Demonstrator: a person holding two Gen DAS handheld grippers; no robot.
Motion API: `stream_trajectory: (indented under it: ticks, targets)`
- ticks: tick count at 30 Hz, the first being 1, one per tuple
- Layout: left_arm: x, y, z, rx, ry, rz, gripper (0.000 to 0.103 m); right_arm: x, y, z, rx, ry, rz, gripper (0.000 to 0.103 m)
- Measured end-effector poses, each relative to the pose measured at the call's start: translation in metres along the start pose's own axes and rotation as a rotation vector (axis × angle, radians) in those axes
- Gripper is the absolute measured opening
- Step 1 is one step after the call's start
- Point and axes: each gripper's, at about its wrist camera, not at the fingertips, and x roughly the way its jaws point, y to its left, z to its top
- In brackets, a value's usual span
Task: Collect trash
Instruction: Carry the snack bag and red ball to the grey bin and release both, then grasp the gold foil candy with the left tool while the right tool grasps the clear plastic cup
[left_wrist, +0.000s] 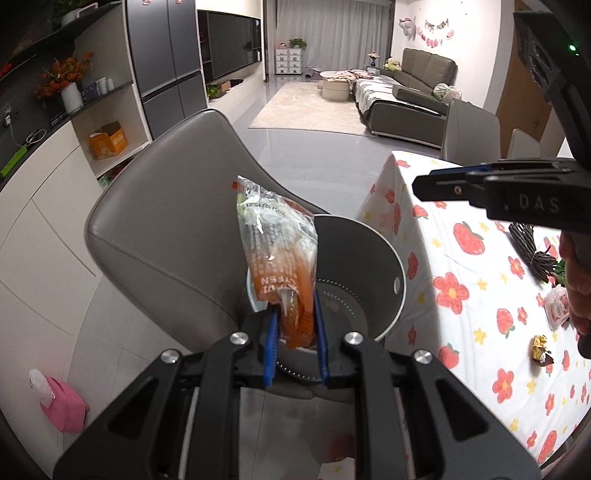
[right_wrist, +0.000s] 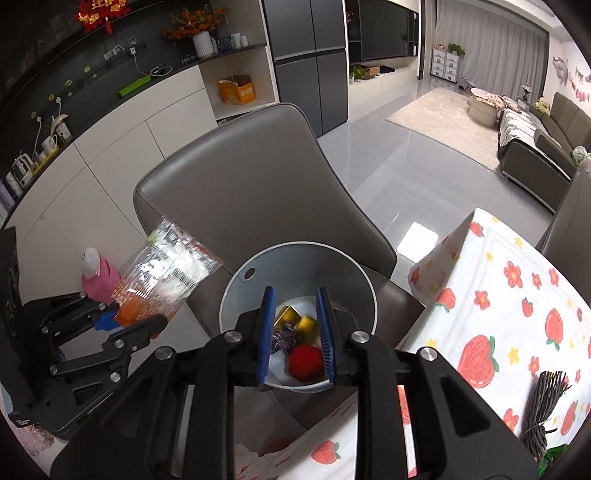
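One grey chair (right_wrist: 251, 206) fills the middle, and one grey bin (right_wrist: 236, 291) stands on its seat, just left of the table; one tablecloth (right_wrist: 517, 332), white with red strawberries and flowers, covers the table on the right; beyond, glossy grey floor runs out to a pale rug, a sofa and drawn curtains at the far end, with white cabinets and dark shelving along the left wall.

Two grippers in play; the left gripper (left_wrist: 295, 325) has its blue pads pinching one orange-and-clear wrapper (left_wrist: 280, 254) by the bottom edge, the wrapper standing up just at the near-left of the bin's rim; the right gripper (right_wrist: 295, 332) hovers over the bin mouth, jaws spread with nothing between them.

Down in the bin: two gold wrappers (right_wrist: 291, 315), one red scrap (right_wrist: 304, 360), one purple foil ball (right_wrist: 282, 338).

On the cloth: one dark twig bundle (right_wrist: 543, 410), one pink-and-white packet (left_wrist: 557, 308), one gold candy wrapper (left_wrist: 541, 350); one pink plush toy (right_wrist: 98, 277) sits on the floor, far left.
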Motion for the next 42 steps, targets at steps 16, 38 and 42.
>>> stream_trajectory:
  ticks: [16,38,42]
  targets:
    - [0.026,-0.018,0.017,0.052,0.025,-0.009,0.049,-0.01,-0.015,-0.015,0.03,0.015,-0.042,0.021]
    - [-0.011,-0.141,-0.004,0.226,0.02,-0.172,0.049,-0.107,-0.1,-0.134,0.241,-0.013,-0.204,0.021]
    - [-0.017,-0.185,-0.014,0.277,0.03,-0.222,0.049,-0.136,-0.133,-0.179,0.323,-0.002,-0.274,0.022]
